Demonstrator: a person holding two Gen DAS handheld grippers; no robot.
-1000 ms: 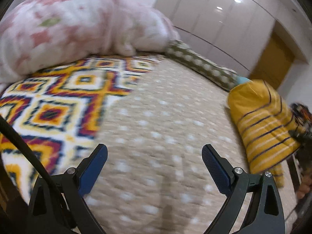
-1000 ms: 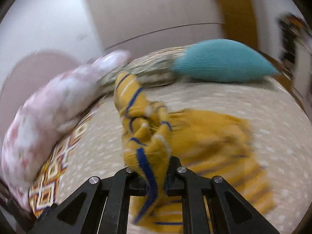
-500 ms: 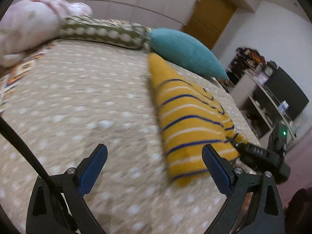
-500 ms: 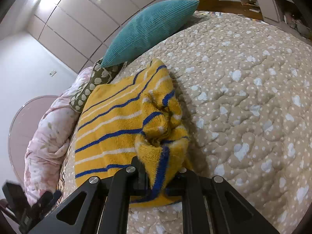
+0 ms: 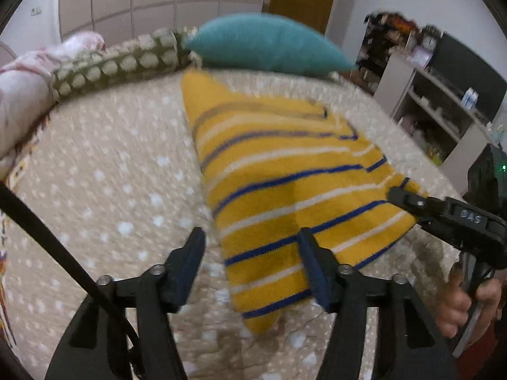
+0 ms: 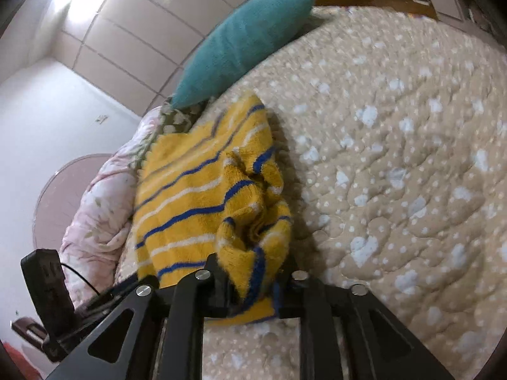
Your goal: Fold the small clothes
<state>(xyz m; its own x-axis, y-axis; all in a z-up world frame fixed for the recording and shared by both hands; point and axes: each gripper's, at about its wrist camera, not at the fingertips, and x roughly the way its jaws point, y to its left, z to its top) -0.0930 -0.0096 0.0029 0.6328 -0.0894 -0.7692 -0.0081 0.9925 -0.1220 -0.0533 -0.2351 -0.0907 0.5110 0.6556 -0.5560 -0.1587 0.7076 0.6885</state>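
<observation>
While a yellow sweater (image 5: 285,196) with blue and white stripes lies spread on the beige dotted quilt (image 5: 120,190), the left gripper (image 5: 250,266) hovers over its near edge at six o'clock, jaws about two-thirds apart and closing, with the sweater's left edge in the gap between them but not yet pinched. The right gripper (image 6: 252,288), seen in the left view at three o'clock, has a bunched fold of the garment between its jaws, which are opening; the knit still fills the gap between them. A teal pillow (image 5: 266,44) sits at twelve o'clock beyond the sweater, a pink floral duvet (image 5: 28,85) at ten o'clock
</observation>
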